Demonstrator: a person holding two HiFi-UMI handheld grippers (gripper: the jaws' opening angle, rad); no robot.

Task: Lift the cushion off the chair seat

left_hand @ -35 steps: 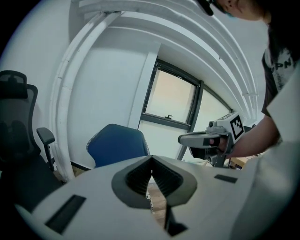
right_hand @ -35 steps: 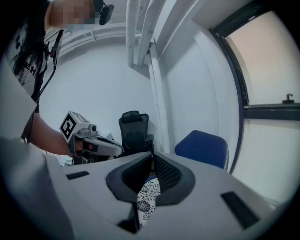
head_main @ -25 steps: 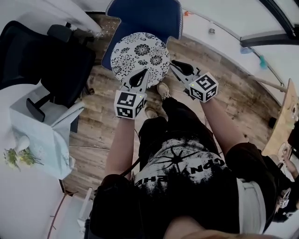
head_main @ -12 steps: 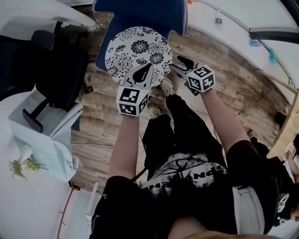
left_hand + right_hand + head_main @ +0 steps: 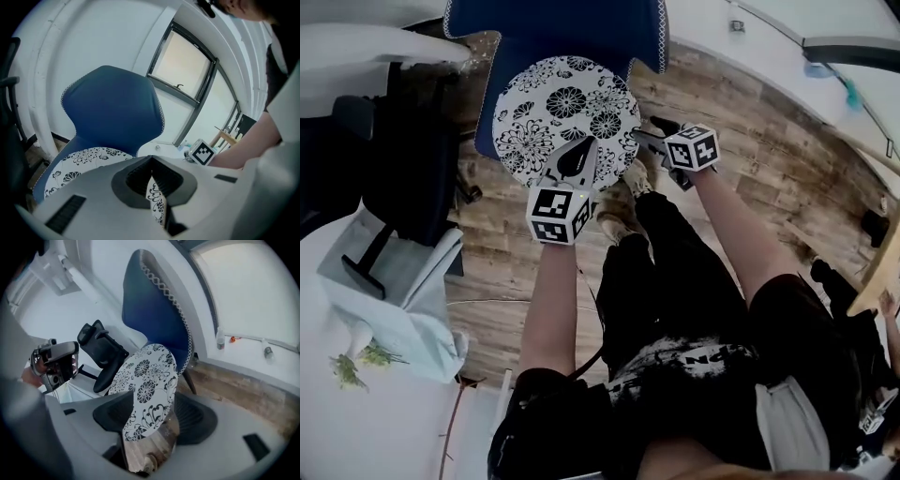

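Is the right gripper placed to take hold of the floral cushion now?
Probably yes: the jaws of the right gripper are opening with the rim of the cushion between them, nothing else in the gap. The left gripper grips the rim elsewhere, out of its way.

Both our arms are stretched out, angled down. Our left gripper (image 5: pixel 579 159) pinches the cushion (image 5: pixel 553 98) edge in its jaws; our right gripper (image 5: pixel 647 134) is opening its jaws, edge between them.

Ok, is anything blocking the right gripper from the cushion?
Nothing visible. The cushion has its rim between the jaws of the right gripper, which are opening and not pressing on it. The left gripper is shut on the cushion's near rim.
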